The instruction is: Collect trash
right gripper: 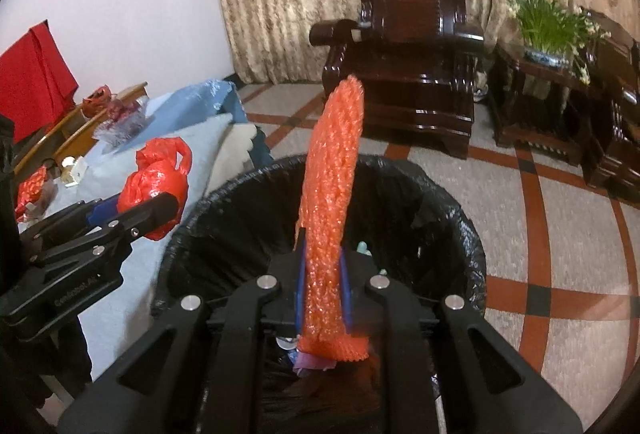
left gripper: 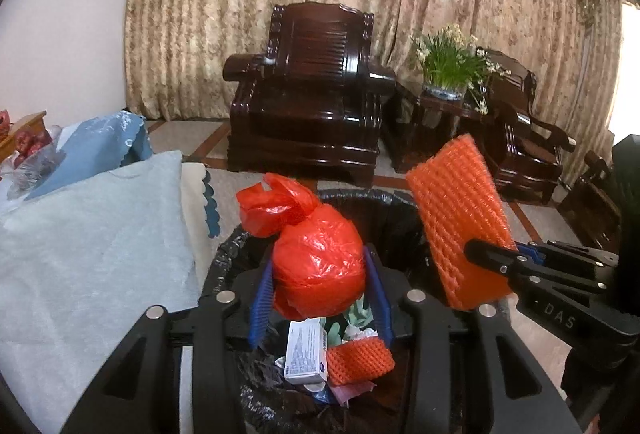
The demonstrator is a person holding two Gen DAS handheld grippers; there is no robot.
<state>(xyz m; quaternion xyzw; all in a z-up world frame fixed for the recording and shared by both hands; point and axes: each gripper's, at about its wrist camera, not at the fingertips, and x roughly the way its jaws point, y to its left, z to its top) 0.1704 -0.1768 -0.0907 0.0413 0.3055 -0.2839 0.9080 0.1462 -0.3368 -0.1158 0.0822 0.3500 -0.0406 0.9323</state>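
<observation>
left gripper (left gripper: 320,282) clamps knotted red plastic bag (left gripper: 316,258) above black-lined round trash bin (right gripper: 460,230). right gripper (right gripper: 322,294) pinches orange foam net sleeve (right gripper: 332,201) upright over same bin; white carton (left gripper: 306,356) inside bin.

Two tongs; one tied red bag (left gripper: 318,266); two orange foam nets, one held (left gripper: 456,218), one in the bin (left gripper: 358,358); one black-lined bin (right gripper: 460,230); one white box (left gripper: 306,356); two armchairs (left gripper: 308,89) (left gripper: 524,137); one flowerpot (left gripper: 444,89).
</observation>
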